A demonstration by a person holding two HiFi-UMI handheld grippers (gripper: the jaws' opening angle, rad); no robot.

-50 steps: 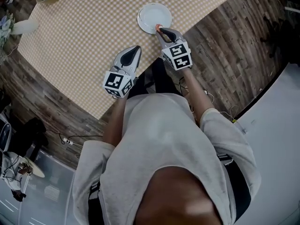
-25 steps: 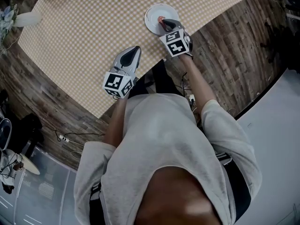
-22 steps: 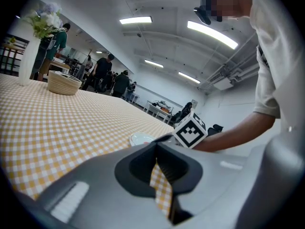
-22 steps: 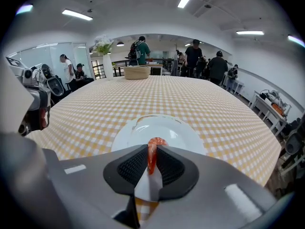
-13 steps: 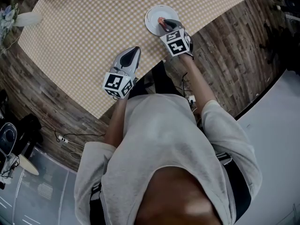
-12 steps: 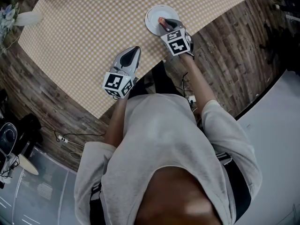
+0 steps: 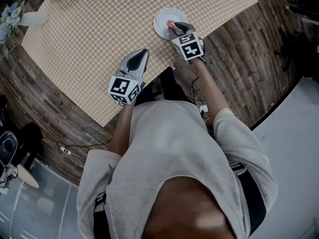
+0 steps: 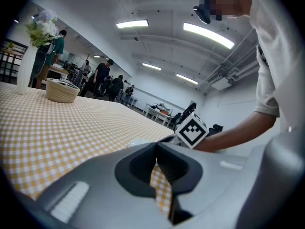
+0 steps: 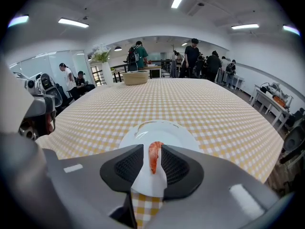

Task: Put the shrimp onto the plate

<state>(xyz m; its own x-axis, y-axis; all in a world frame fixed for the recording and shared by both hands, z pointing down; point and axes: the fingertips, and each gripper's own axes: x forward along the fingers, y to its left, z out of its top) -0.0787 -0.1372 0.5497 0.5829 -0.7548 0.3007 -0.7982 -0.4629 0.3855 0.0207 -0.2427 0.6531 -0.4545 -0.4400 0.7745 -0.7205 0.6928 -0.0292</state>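
Observation:
A small white plate sits near the checked tablecloth's right edge. An orange shrimp lies between the jaws of my right gripper, over the near part of the plate. Those jaws are opening, and a gap shows beside the shrimp on its left. From the head view the right gripper reaches over the plate's near rim, the shrimp at its tip. My left gripper hovers low over the cloth to the plate's left, jaws shut and empty.
A woven basket and a white vase with flowers stand at the far end of the table. The tablecloth's edge runs just right of the plate, above wooden floor. People and desks are in the background.
The right gripper carried the shrimp from the plate's near rim to over the plate, then stayed there as its jaws parted. The left gripper stayed in place.

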